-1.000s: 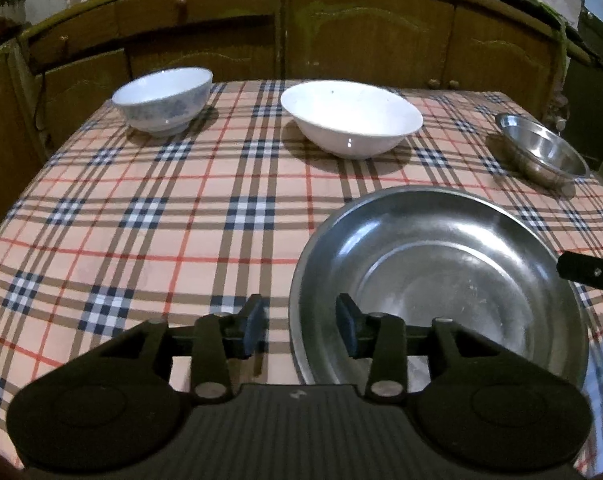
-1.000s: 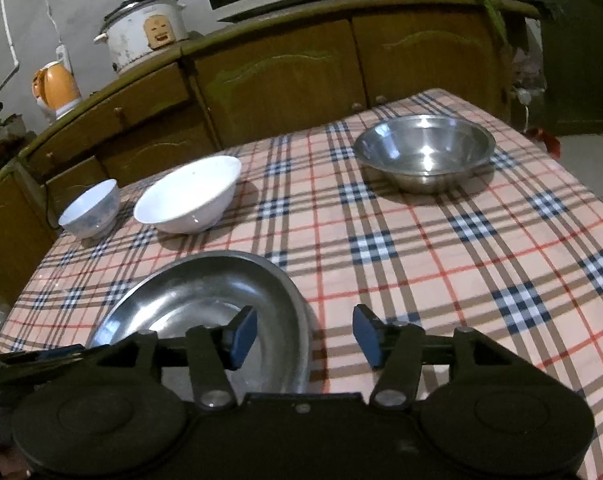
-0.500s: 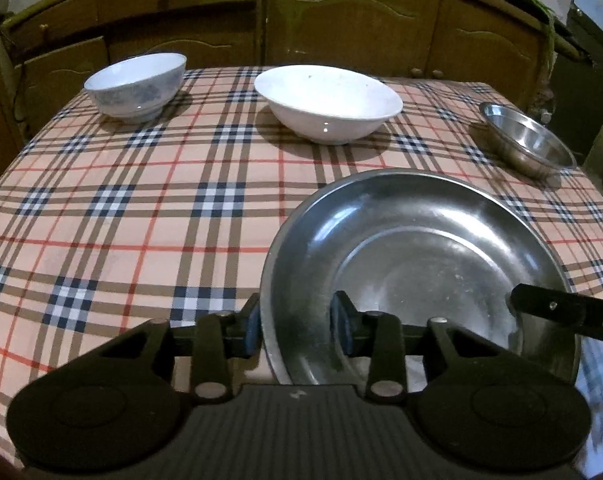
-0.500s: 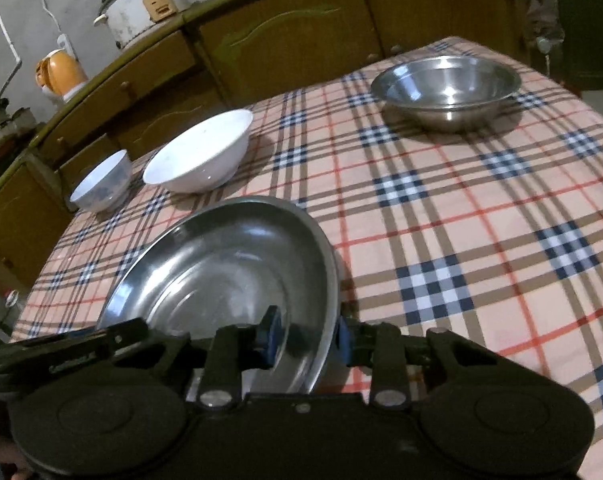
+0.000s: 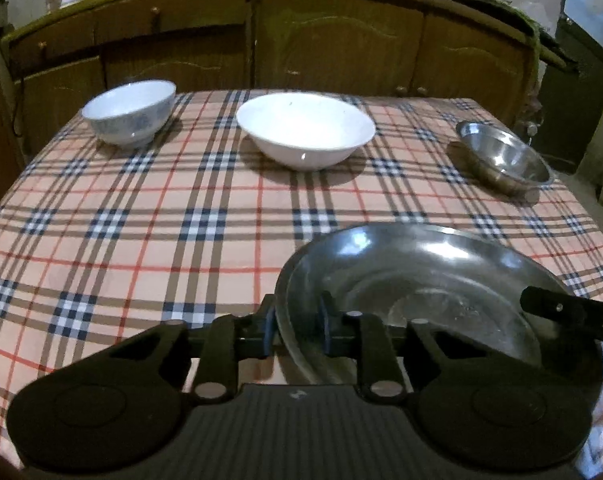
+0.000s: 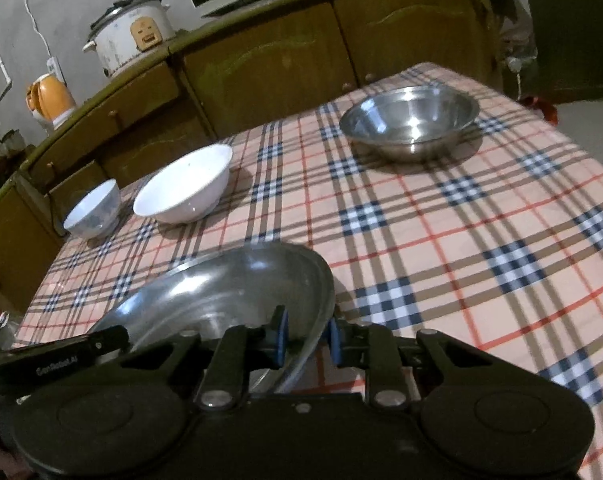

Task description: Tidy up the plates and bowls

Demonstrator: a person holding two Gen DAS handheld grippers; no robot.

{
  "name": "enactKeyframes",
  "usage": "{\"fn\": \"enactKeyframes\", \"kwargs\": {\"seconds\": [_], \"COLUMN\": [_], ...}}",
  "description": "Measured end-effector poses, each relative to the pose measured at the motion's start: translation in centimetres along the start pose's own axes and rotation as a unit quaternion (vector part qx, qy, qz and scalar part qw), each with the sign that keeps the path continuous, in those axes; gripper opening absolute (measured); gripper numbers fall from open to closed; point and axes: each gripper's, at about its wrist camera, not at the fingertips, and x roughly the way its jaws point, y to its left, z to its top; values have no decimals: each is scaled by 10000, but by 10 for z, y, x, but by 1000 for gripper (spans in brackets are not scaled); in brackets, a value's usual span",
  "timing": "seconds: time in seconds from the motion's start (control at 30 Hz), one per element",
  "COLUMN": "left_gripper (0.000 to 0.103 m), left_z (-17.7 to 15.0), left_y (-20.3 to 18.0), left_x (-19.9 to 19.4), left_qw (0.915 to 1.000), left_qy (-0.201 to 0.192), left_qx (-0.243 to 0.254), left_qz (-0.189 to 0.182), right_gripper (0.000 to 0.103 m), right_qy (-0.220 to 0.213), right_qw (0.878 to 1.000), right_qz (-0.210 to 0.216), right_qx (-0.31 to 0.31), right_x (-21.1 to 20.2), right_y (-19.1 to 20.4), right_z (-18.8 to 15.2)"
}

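Your left tool (image 5: pixel 297 330) is clenched on the left rim of the steel plate (image 5: pixel 421 280), one blue pad outside the rim and one inside. Your right tool (image 6: pixel 305 338) straddles the opposite rim of the same plate (image 6: pixel 229 288); its jaws are closing, with the rim between the pads and the pads pressing on it. In the left wrist view the tip of the right tool's finger shows as a black bar over the plate's right edge; in the right wrist view the left tool (image 6: pixel 61 350) appears as a black bar at the plate's left.

The plate sits at the near edge of the table (image 5: pixel 181 240), right of centre, tilted, with its near side raised towards the tools. The table carries a checked cloth in peach, navy, brown and red.

Far left stands a small white bowl with a blue pattern (image 5: pixel 129 114). Just right of it, apart, at the far centre, stands a wide white bowl (image 5: pixel 305 130). Far right, well apart from both, stands a steel bowl (image 5: pixel 505 158), near the table's right edge.

Beyond the table runs a wooden cabinet (image 5: pixel 333 44). On it stand a rice cooker (image 6: pixel 131 36) and an orange kettle (image 6: pixel 51 100).
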Motion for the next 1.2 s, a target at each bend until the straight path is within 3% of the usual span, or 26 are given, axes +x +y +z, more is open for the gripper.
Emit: {"fn": "enactKeyframes", "kwargs": {"seconds": [0.5,1.2], "left_gripper": [20,20], "left_z": [22,31], "left_y": [-34,-64], "left_x": [-56,-106], "left_qw": [9979,9940], "left_qy": [-605,-987], "left_qx": [156,329], "left_qz": [-159,-347], "right_gripper": [28,28], "right_qy": [-572,-1130], "right_qw": [9983,9934], "right_qz": [-16,-134], "right_qx": [66,151], "right_x": [-63,-138], "right_y": [-10,-18], "right_z": [18,32]}}
